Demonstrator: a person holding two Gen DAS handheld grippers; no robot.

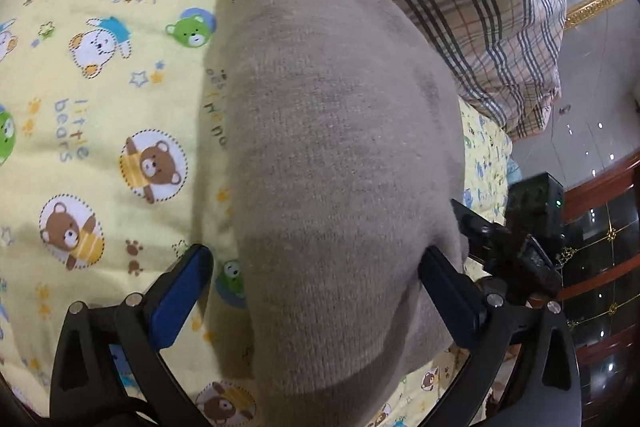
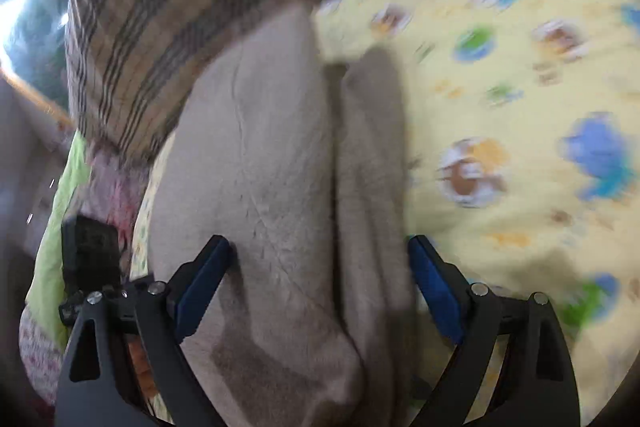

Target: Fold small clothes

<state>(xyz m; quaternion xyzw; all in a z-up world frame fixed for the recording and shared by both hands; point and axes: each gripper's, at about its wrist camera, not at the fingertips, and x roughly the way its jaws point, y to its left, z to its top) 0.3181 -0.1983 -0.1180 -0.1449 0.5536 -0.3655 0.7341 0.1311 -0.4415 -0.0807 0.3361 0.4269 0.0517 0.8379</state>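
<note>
A beige knitted garment [image 1: 332, 155] lies folded lengthwise on a yellow bear-print sheet [image 1: 100, 107]. My left gripper [image 1: 316, 263] stands open, straddling the garment's near end. Its left pad is clear of the fabric and its right pad is beside the garment's edge. In the blurred right wrist view, the garment [image 2: 260, 167] shows a long fold crease down its middle. My right gripper [image 2: 316, 251] is open around it, and the blue pads [image 2: 200, 283] sit at either side without pinching it.
A plaid quilt [image 1: 460, 7] is bunched along the far side of the garment and also shows in the right wrist view [image 2: 160, 7]. The bed edge, a shiny floor [image 1: 592, 99] and dark red wooden furniture [image 1: 600, 227] lie to the right. The other gripper's black body [image 1: 532, 227] is close by.
</note>
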